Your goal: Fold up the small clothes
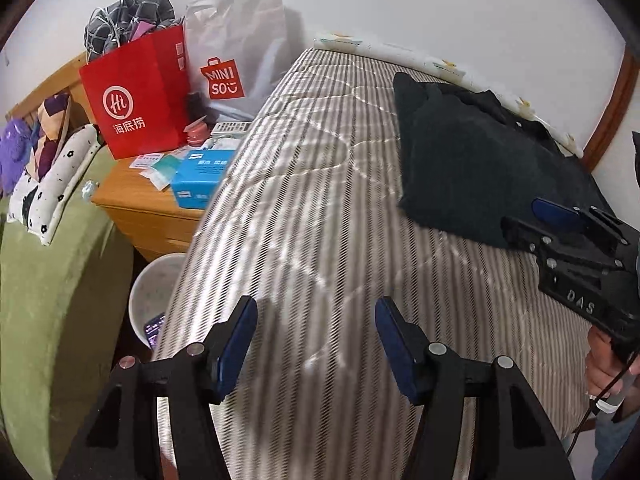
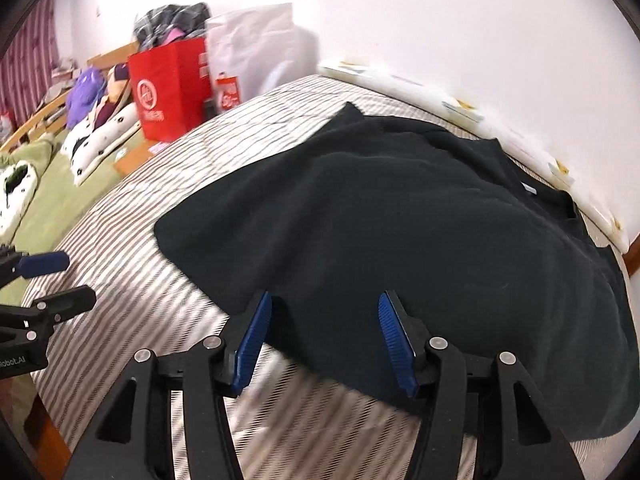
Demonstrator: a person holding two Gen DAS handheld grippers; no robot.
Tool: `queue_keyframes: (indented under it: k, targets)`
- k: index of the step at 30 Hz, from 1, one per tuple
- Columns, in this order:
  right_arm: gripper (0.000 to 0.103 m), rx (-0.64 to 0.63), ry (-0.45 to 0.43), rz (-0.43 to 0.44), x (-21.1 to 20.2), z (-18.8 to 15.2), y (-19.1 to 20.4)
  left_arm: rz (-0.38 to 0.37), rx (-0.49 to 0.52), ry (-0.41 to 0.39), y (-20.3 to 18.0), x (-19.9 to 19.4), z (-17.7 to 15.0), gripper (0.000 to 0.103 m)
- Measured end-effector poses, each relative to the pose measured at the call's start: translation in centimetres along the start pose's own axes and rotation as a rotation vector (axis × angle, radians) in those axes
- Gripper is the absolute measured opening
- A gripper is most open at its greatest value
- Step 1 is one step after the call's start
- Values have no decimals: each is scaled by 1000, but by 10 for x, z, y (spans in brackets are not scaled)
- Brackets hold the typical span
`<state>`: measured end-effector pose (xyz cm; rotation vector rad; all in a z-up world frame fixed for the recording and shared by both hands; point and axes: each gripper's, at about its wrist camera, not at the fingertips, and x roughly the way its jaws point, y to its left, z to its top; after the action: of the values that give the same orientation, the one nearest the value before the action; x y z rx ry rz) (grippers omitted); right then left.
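A dark, nearly black garment lies spread on the striped mattress; it also shows at the right of the left wrist view. My right gripper is open with its blue-padded fingers just over the garment's near edge, holding nothing; it shows from the side in the left wrist view. My left gripper is open and empty above bare mattress, to the left of the garment; it also shows at the left edge of the right wrist view.
A wooden nightstand left of the mattress holds a red paper bag, a white Miniso bag and a blue box. A white bin stands below. A green-covered bed lies left. A wall runs behind.
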<state>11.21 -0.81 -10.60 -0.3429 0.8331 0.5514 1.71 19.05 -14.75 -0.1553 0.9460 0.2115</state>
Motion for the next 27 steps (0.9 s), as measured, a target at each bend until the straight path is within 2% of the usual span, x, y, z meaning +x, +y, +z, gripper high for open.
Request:
queue_keyframes:
  k: [2, 5, 9, 14, 15, 16, 17, 18, 21, 24, 27]
  targets:
    - [56, -20, 3, -1, -3, -5, 10, -5, 6, -2, 5, 1, 1, 59]
    - [63, -51, 16, -19, 1, -11, 26, -24, 22, 0, 8, 6, 4, 59]
    - [63, -84, -5, -89, 7, -6, 40, -94, 47, -9, 8, 10, 7, 59]
    - [63, -83, -38, -100, 20, 9, 44, -155, 52, -18, 7, 16, 13, 59]
    - [55, -90, -47, -99, 22, 11, 44, -160, 49, -21, 7, 17, 14, 59]
    - [42, -96, -52, -103, 24, 12, 46, -166, 44, -23, 7, 18, 15, 60]
    - [36, -104, -52, -111, 25, 13, 46, -172, 41, -24, 7, 19, 16, 60]
    - [20, -95, -68, -102, 23, 16, 44, -183, 33, -27, 8, 20, 17, 60]
    - [15, -38, -83, -40, 14, 21, 32, -197, 17, -32, 9, 21, 19, 61]
    - [14, 48, -129, 4, -5, 26, 12, -190, 17, -32, 6, 22, 21, 61]
    - [13, 125, -191, 11, -29, 31, -9, -194, 15, -29, 4, 23, 22, 61]
